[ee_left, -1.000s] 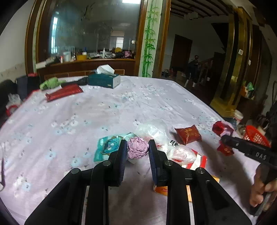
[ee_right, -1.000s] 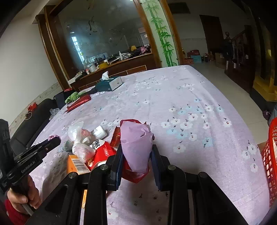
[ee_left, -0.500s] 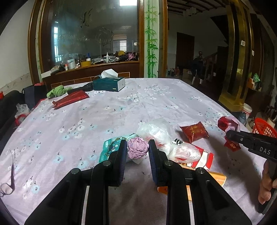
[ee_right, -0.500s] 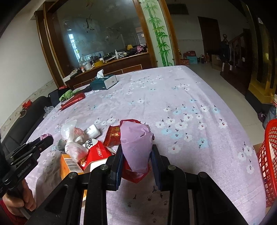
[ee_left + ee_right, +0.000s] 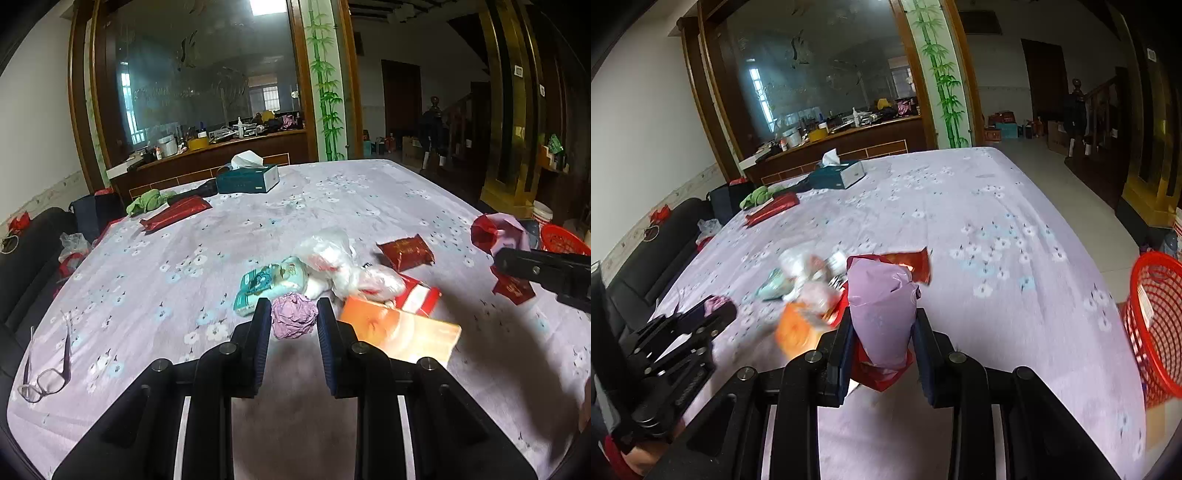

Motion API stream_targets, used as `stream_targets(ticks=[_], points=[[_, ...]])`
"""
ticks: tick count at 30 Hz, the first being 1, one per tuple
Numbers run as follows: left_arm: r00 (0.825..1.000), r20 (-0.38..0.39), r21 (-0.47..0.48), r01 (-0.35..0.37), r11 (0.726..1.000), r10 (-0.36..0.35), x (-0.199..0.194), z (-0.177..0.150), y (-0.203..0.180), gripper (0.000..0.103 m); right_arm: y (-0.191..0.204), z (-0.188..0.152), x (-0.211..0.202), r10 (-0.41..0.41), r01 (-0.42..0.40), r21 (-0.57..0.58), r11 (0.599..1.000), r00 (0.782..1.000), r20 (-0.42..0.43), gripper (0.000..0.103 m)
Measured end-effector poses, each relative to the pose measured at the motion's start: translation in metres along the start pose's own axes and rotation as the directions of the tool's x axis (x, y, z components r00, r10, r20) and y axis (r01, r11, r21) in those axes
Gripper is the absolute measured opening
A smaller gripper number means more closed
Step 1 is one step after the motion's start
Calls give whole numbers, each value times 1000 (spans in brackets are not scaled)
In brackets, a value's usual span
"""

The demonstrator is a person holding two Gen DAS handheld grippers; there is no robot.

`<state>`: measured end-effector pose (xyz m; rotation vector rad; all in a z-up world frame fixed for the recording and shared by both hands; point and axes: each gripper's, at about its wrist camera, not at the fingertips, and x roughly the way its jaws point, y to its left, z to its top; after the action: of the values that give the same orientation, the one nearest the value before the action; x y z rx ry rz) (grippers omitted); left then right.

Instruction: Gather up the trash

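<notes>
Both grippers have risen a little since the earlier pictures, and the right one has turned toward the red basket (image 5: 1156,325), which now shows much more of itself at the right edge.

The left gripper (image 5: 294,325) pinches a crumpled purple paper ball (image 5: 294,319) between its fingers (image 5: 260,328). The ball sits only at the tips, so it can slip out if the hand swings quickly. The right gripper (image 5: 882,343) has its fingers (image 5: 846,347) pressed on a lilac wrapper (image 5: 881,310) with a red wrapper (image 5: 875,374) under it. The red one hangs loose below the fingers; I judge it may fall on the way, because the grip seems to hold mainly the lilac one.

The rest of the trash lies on the surface (image 5: 155,280): an orange box (image 5: 399,332), clear plastic bags (image 5: 332,254), a teal packet (image 5: 258,284) and a red packet (image 5: 406,253). The basket stands beyond the surface's edge, so a release too early would drop the trash on the cloth or the floor. The glasses (image 5: 44,373) near the left edge are not trash and could be swept away by mistake.
</notes>
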<state>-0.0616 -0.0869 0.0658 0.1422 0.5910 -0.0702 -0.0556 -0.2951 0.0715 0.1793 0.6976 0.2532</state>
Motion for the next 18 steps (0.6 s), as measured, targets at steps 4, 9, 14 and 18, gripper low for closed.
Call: stream_targets(ticks=[4,9,14,18], points=[[1000,3,10,-3,1000,3,-6,-6,-5,24,5,-12,-9,4,-4,8,1000,1000,-20,32],[1000,2,5,6,1000,-6,-8,-8,-6,24,5,-17,-15,1,-1,29,1000,1000,-29,32],[1000,8,9,3,1000,-3,-8,-6,-6,24,11,-18,-17,-1,1,25,1000,1000,-31,32],[1000,20,15,-3,1000,3,-13,-6,-8,24,14,-17,-16,-4,4,16,1000,1000,-28,32]])
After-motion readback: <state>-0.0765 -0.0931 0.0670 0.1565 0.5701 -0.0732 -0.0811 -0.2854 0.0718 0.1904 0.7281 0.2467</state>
